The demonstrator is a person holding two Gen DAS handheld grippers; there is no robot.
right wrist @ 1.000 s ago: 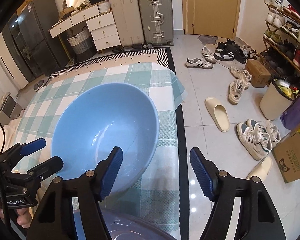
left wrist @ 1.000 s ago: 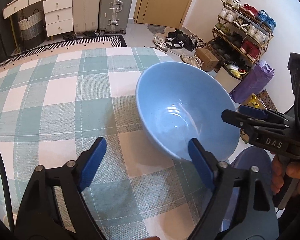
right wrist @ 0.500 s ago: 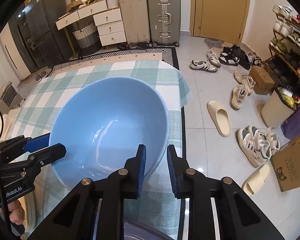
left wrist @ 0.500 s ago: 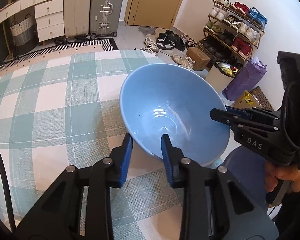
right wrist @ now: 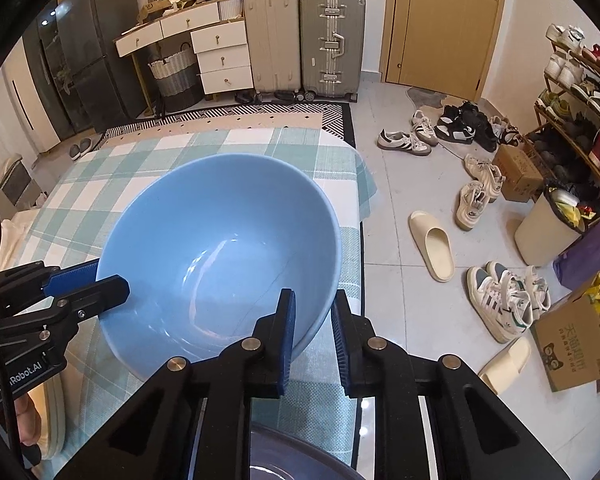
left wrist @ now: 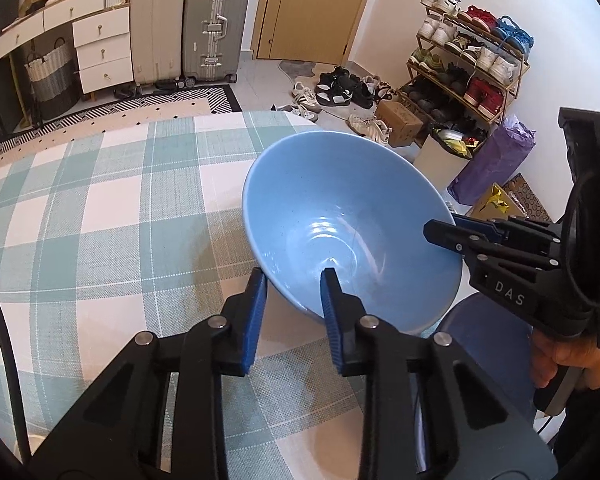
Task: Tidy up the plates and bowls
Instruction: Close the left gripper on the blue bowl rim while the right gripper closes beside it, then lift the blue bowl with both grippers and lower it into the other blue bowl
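A large light blue bowl (left wrist: 352, 232) is held tilted over the right end of the checked tablecloth (left wrist: 100, 220). My left gripper (left wrist: 293, 280) is shut on the bowl's near rim, one finger inside and one outside. My right gripper (right wrist: 313, 304) is shut on the opposite rim of the bowl (right wrist: 220, 252). The right gripper also shows in the left wrist view (left wrist: 444, 232), and the left gripper in the right wrist view (right wrist: 100, 280). A darker blue dish (left wrist: 488, 344) lies low beside the table, partly hidden; it also shows in the right wrist view (right wrist: 292, 460).
The table's right edge (right wrist: 360, 240) drops to a tiled floor with slippers (right wrist: 432, 244) and shoes (right wrist: 508, 300). A shoe rack (left wrist: 468, 68), a cardboard box (right wrist: 576, 332) and suitcases (right wrist: 304, 40) stand farther off.
Both grippers were open around the bowl a second ago and have closed onto its rim. The bowl now sits a little higher and more tilted.
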